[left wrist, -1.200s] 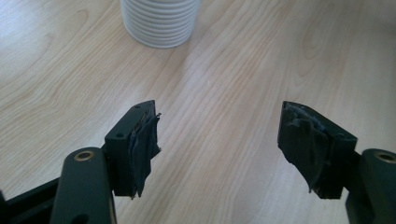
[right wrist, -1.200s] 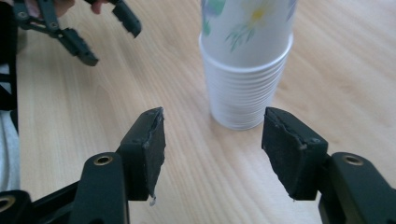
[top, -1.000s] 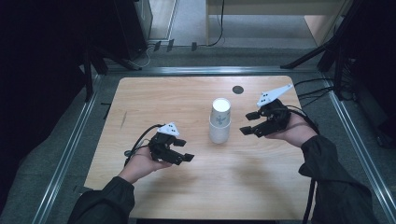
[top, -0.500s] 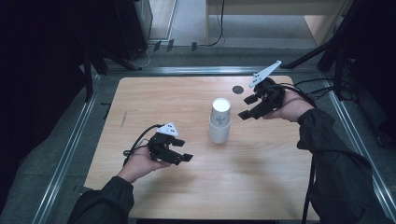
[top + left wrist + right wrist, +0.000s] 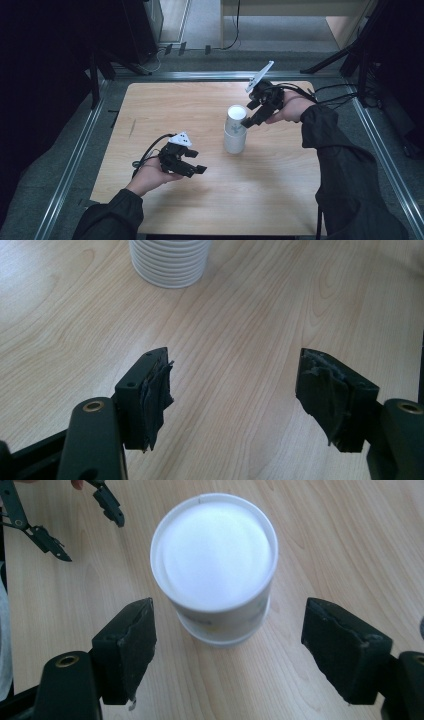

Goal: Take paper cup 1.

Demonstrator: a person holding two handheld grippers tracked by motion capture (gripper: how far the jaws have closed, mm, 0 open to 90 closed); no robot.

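Over at the lower left of the high view, the left gripper [image 5: 192, 167] sits low over the wooden table [image 5: 280, 200], cradled in the person's left hand [image 5: 150, 175], a black cable looping off behind it. Its jaws are spread wide with nothing but bare wood between them, and the left gripper view confirms it: two black jaws with frayed dark padding, wide apart, pointing across the grain. At the top of that view, left of centre, sits the ribbed white foot of the stack of cups [image 5: 170, 262], well clear of the jaw tips.

Moving to the middle of the high view, the stack of cups [image 5: 235, 130] stands upright on the table, just right of centre, white, with a faint print on the top cup.

Now the right side: the right gripper [image 5: 248, 120] angles down from the upper right, its white plate sticking up toward the top of the frame, jaw tips right beside the rim of the stack. In the right gripper view the stack of cups [image 5: 217, 565] sits top-centre, seen from above, and the jaws stand wide open to either side of it, gripping nothing. The left gripper [image 5: 75, 530] peeks in at the upper left corner there.
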